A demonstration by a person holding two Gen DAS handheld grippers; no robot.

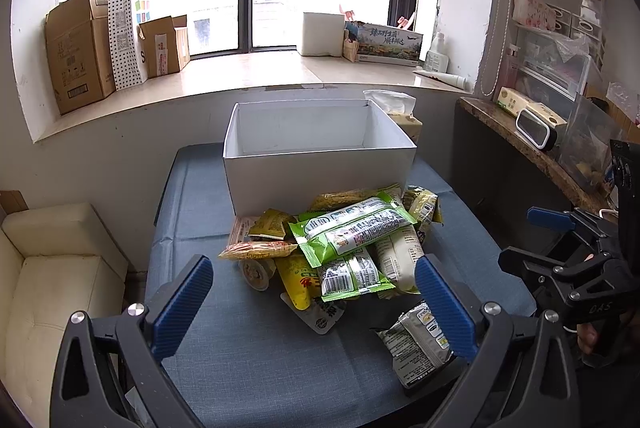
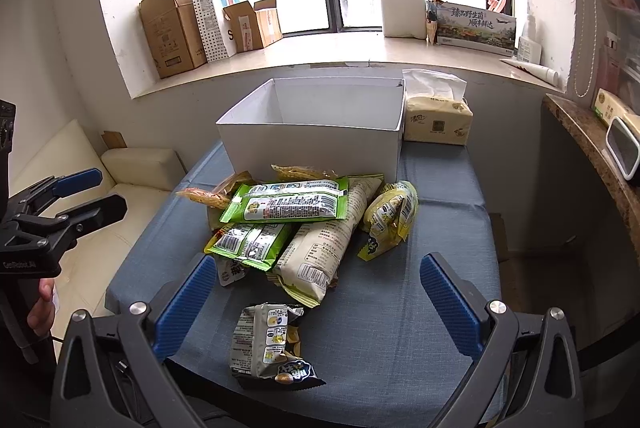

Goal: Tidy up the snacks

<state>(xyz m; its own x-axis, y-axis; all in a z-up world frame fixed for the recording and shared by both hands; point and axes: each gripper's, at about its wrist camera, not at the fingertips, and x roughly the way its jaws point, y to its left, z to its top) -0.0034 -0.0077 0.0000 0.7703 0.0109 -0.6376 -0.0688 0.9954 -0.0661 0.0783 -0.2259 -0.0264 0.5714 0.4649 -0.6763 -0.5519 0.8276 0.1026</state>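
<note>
A pile of snack packets [image 1: 344, 244] [image 2: 296, 224] lies on the blue-covered table [image 1: 248, 348] [image 2: 432, 252], in front of an empty white box [image 1: 320, 164] [image 2: 316, 144]. On top lie green packets [image 1: 352, 228] [image 2: 288, 204]. A grey packet [image 1: 416, 344] [image 2: 268, 344] lies apart, nearest me. My left gripper [image 1: 316, 304] is open and empty, short of the pile; it also shows at the left of the right wrist view [image 2: 92, 192]. My right gripper [image 2: 316, 304] is open and empty, above the grey packet; it shows at the right of the left wrist view [image 1: 532, 236].
A tissue pack [image 2: 438, 120] [image 1: 404, 116] stands right of the box. A cream sofa [image 1: 52, 268] [image 2: 132, 172] is on the left. A wooden shelf with a clock [image 1: 536, 128] runs along the right. Cardboard boxes [image 1: 80, 48] stand on the window sill.
</note>
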